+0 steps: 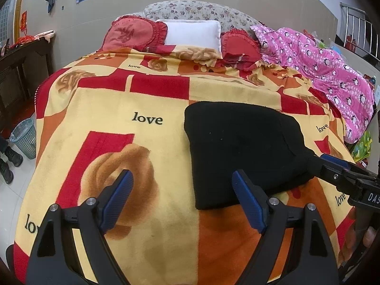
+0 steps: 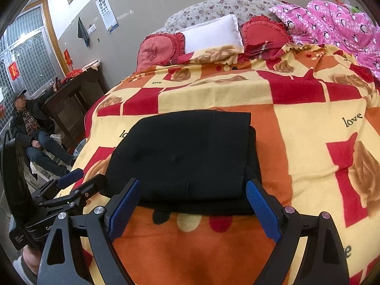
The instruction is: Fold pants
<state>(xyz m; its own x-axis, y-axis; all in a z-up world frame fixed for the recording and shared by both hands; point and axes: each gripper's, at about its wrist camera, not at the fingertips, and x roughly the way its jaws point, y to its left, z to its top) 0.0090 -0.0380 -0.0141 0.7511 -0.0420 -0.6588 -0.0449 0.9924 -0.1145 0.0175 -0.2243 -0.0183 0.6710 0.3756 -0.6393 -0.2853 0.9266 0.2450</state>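
The black pants (image 2: pixel 187 156) are found folded into a compact, layered rectangle, laid flat on the bed's patterned blanket (image 2: pixel 296 95). The right claw (image 2: pixel 192 204) is positioned at the near edge of the pants, its blue pads (image 2: pixel 261 211) spread apart and nothing clamped between them. The left claw (image 1: pixel 182 199) is held over the blanket just beside the pants' left edge, likewise spread apart and empty. Pillows (image 1: pixel 192 33) and a pink quilt (image 1: pixel 327 71) are seen at the head of the bed. A wastebasket (image 1: pixel 25 137) stands on the floor.
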